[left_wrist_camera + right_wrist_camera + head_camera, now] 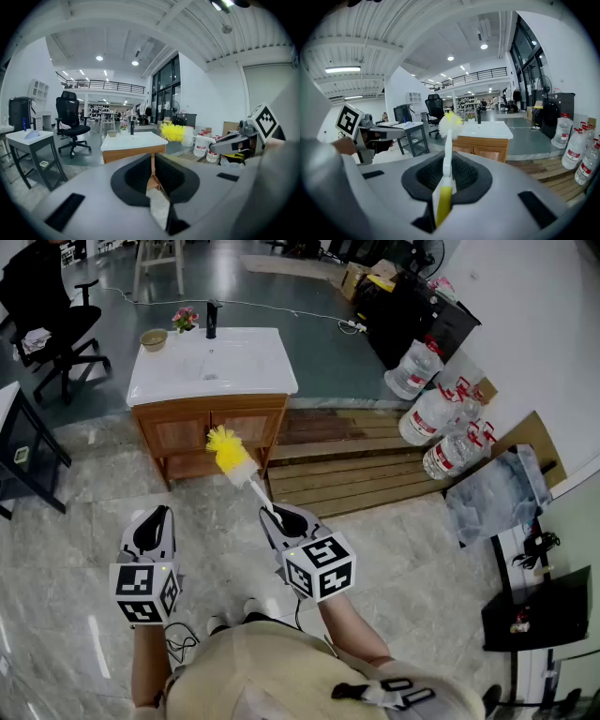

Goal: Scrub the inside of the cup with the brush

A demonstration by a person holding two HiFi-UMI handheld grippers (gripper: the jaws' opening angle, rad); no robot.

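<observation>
Beige shirt [253,671] at the frame's bottom edge, a person holds two grippers out over a tiled floor. Right gripper [272,516] fingers pinch the handle of a yellow-bristled brush [242,470], its long axis slanting to the upper left, toward a white sink worktop on a wooden cabinet [248,371], well apart. Left gripper [159,515] fingers stand a narrow slit apart, empty. No cup shows for certain. A small tan bowl-shaped vessel [153,337] sits at the worktop's upper-left corner, probably on the left gripper's side.
</observation>
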